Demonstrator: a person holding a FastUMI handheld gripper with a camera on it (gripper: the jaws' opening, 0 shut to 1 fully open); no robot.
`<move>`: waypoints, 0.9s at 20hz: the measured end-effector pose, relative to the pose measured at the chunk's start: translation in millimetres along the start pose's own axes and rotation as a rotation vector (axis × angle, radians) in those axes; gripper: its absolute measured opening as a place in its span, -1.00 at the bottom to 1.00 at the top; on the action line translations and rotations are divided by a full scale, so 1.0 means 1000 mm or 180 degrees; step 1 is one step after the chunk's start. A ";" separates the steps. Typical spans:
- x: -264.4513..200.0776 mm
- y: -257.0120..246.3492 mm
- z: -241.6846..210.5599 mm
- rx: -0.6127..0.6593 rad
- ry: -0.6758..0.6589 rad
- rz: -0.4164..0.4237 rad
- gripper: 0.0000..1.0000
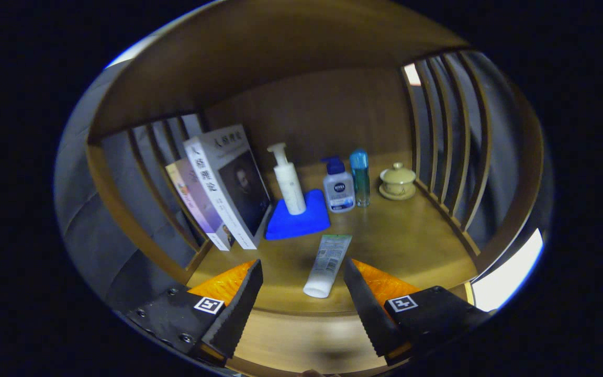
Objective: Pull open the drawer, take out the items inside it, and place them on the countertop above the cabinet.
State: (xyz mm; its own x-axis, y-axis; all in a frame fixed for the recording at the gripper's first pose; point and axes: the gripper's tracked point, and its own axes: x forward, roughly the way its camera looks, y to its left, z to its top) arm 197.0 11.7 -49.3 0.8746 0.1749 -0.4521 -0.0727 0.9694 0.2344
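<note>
I hold the gripper [301, 293] with jaws spread, gripping nothing. White tube [327, 264] lies flat on the countertop [411, 246] near its front edge, between the fingers.

The front book [231, 180] hides most of the second book [192, 201] leaning behind it, and the pump bottle [289, 180] covers part of the blue cloth [301, 222]. The print on the tube [326, 259] is too small to tell. The hand-held gripper [302, 275], fingers spread with nothing between them, is cut off at its base.
</note>
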 end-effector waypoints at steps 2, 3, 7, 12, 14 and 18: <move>-0.023 0.008 -0.002 -0.0105 -0.0309 -0.0010 0.95; -0.036 0.010 -0.007 -0.0148 -0.0443 -0.0029 0.95; -0.077 0.010 -0.026 -0.0289 -0.0901 -0.0109 0.96; -0.129 0.004 -0.034 -0.0423 -0.1551 -0.0266 0.95; -0.146 0.005 -0.047 -0.0427 -0.1696 -0.0312 0.95; -0.164 0.005 -0.086 -0.0492 -0.1712 -0.0359 0.95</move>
State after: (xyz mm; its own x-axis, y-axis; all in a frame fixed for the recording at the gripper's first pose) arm 12.3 2.7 -48.0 0.9990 -0.0041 0.0443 0.0013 0.9980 0.0631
